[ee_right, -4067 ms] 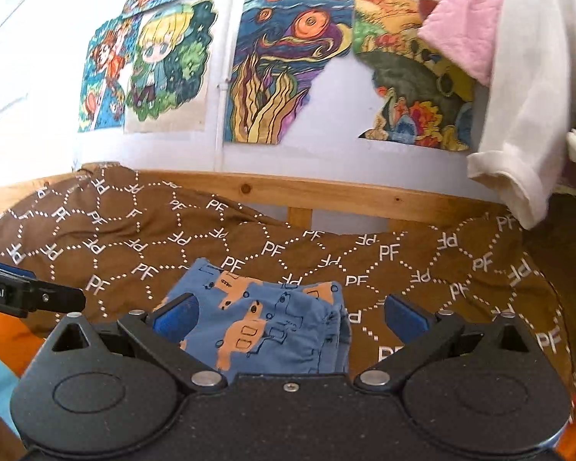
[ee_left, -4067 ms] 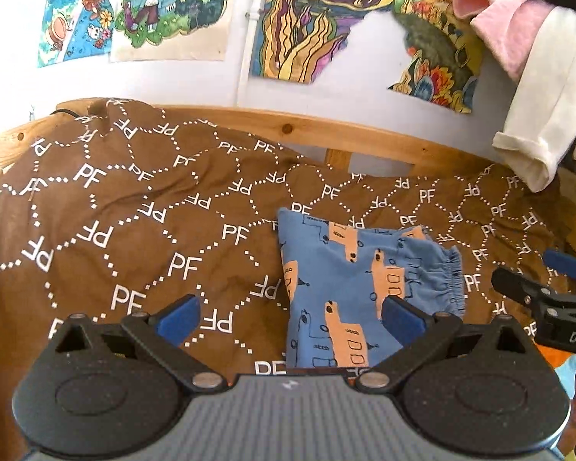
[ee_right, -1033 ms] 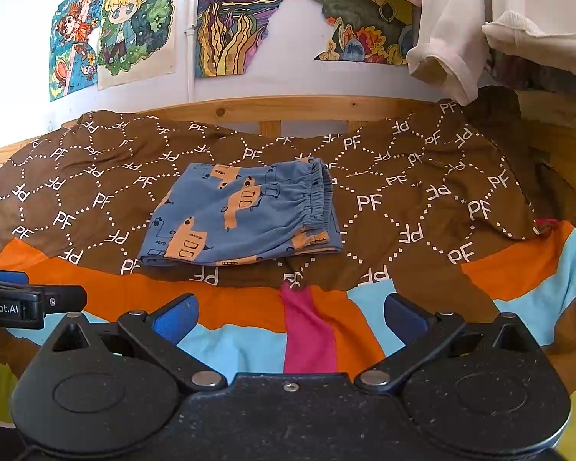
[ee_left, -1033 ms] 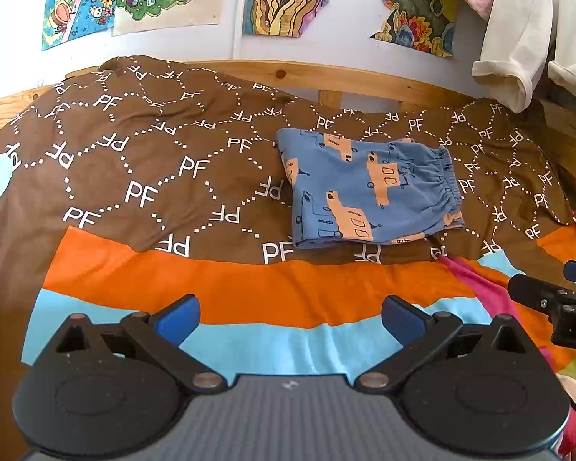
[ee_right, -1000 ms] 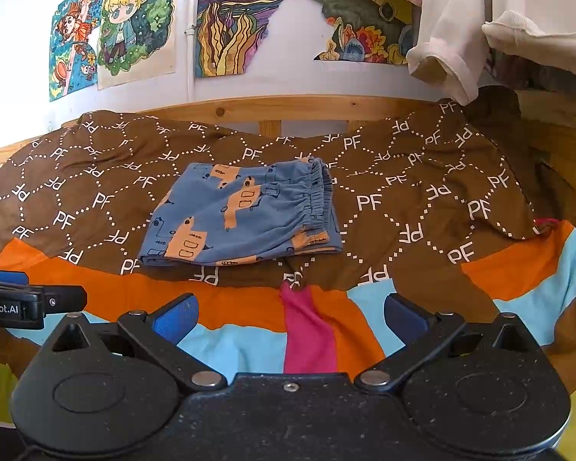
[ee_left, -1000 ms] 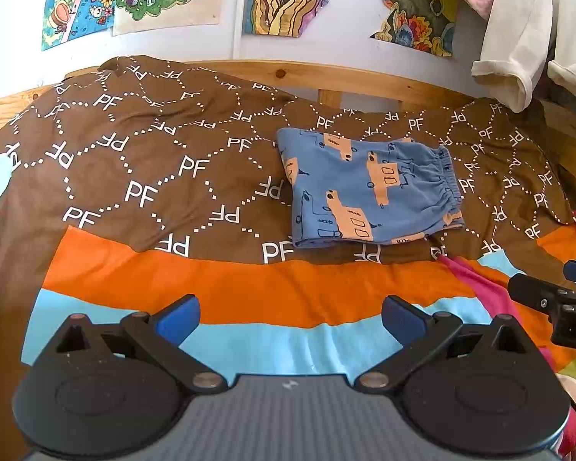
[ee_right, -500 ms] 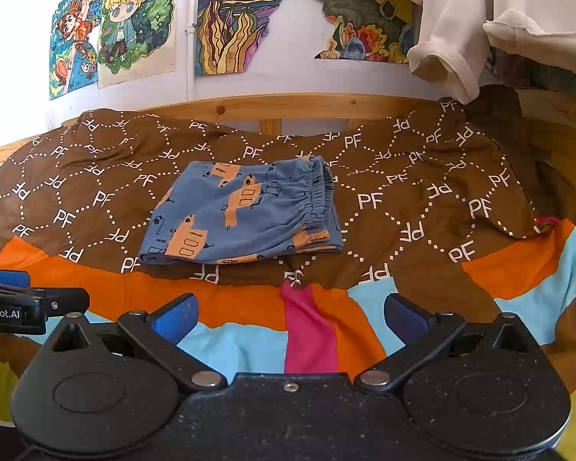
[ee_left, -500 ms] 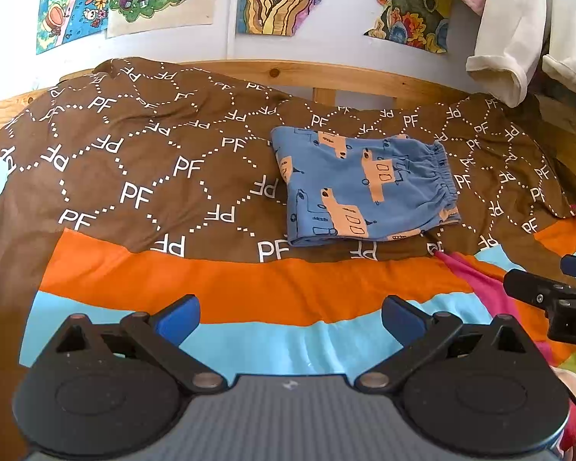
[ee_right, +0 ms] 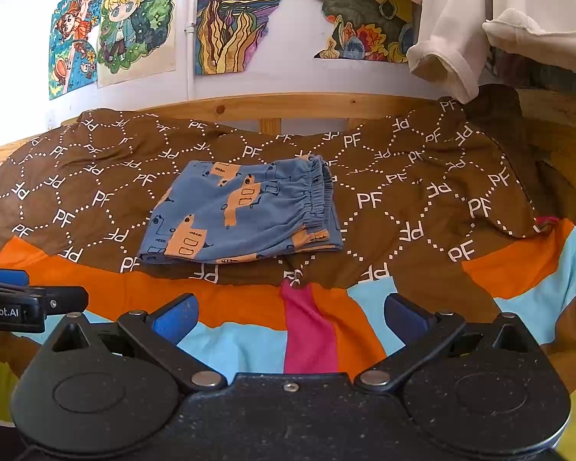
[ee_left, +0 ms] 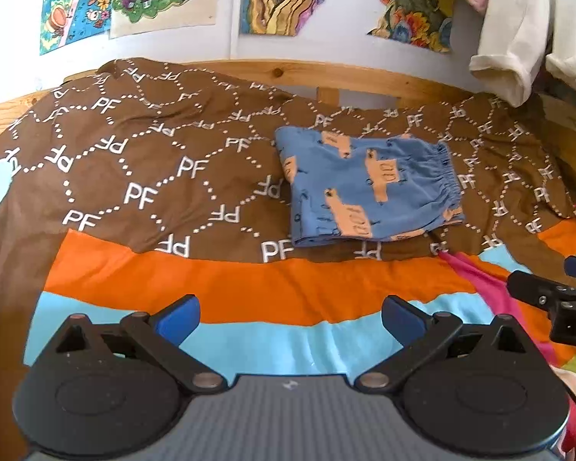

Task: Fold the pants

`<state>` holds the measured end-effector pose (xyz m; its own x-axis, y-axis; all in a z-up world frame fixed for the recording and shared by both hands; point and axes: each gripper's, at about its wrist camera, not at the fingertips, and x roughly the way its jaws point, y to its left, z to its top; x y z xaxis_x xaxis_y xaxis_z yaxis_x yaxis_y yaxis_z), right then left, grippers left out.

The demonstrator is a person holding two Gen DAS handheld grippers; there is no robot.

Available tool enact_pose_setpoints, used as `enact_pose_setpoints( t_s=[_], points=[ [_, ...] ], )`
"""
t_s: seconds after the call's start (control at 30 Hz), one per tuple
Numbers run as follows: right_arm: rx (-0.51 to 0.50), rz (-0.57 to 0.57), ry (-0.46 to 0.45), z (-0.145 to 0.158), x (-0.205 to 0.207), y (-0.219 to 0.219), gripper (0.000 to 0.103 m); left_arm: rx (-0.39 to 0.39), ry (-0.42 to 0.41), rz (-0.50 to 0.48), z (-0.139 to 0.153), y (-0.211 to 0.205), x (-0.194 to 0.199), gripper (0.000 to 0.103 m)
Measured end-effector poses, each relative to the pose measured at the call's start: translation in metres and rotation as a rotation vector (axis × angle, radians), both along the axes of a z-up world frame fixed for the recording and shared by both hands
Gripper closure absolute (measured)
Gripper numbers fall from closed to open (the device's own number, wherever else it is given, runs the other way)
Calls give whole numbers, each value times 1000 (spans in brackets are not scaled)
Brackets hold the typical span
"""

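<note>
Pants [ee_left: 368, 188]: folded into a compact blue rectangle, lying on the brown blanket [ee_left: 142, 161] well ahead of both tongs. Left tongs [ee_left: 290, 317] and right tongs [ee_right: 290, 317]: jaws apart, empty, now pulled back over the striped sheet [ee_right: 307, 330] from close above the pants. Folding appears finished.
</note>
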<state>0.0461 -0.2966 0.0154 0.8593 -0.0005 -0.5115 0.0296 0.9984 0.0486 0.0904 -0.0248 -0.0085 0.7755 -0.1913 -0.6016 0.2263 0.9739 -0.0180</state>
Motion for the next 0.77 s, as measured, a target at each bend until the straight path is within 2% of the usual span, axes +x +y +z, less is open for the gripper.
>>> enact_pose_setpoints(
  t_s=[0.1, 0.77],
  points=[
    [-1, 0, 0, 0, 0, 0, 1, 20, 1, 19, 1, 0, 0, 0],
    [-1, 1, 7, -4, -1, 1, 1, 31, -8, -16, 2, -2, -3, 0]
  ],
)
